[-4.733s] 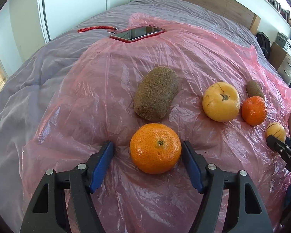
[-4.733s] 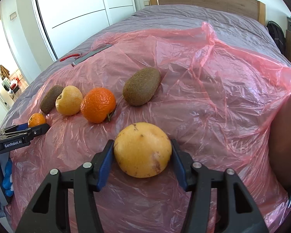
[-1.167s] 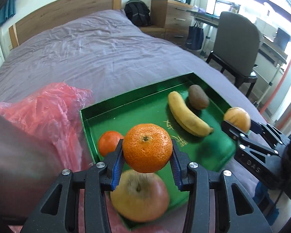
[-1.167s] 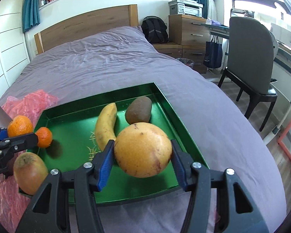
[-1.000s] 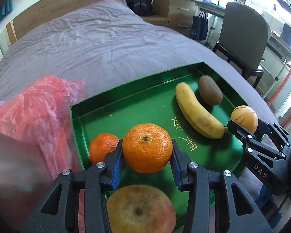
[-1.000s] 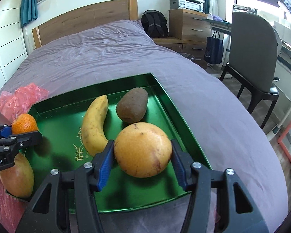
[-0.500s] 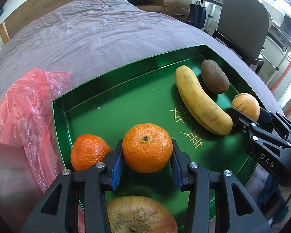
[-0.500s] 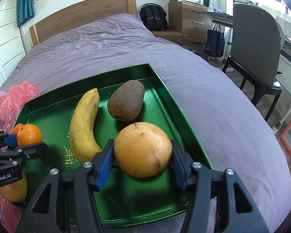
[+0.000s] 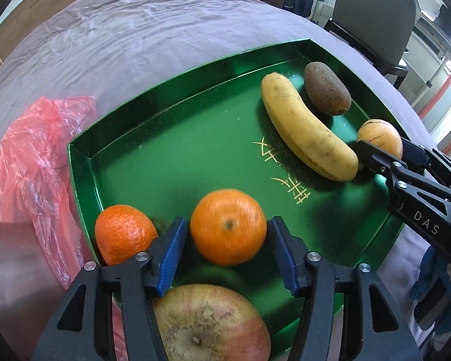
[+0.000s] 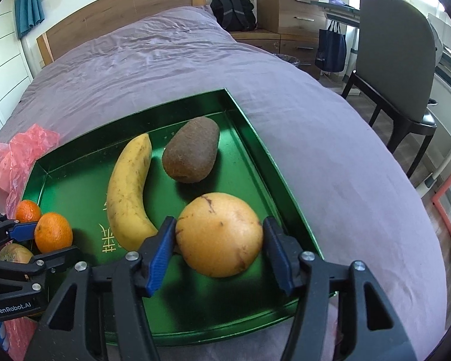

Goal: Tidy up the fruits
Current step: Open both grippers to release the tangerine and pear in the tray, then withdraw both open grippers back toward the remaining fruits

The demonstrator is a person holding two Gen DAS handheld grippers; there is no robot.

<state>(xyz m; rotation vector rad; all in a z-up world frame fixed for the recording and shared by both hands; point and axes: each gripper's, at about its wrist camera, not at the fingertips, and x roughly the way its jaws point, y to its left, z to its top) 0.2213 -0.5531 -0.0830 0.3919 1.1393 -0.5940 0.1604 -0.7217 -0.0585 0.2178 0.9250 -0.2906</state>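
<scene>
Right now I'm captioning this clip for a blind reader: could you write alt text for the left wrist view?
The left tool is opening around a tangerine just above a green tray on a bed. A second tangerine, an apple, a banana and a kiwi lie in the tray; the right tool, at the tray's right side, has a round yellow fruit between its fingers.

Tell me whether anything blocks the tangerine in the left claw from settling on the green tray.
Nothing visible does. The tangerine sits between the opening left claw pads over bare green tray floor; a second tangerine and an apple lie beside it.
</scene>
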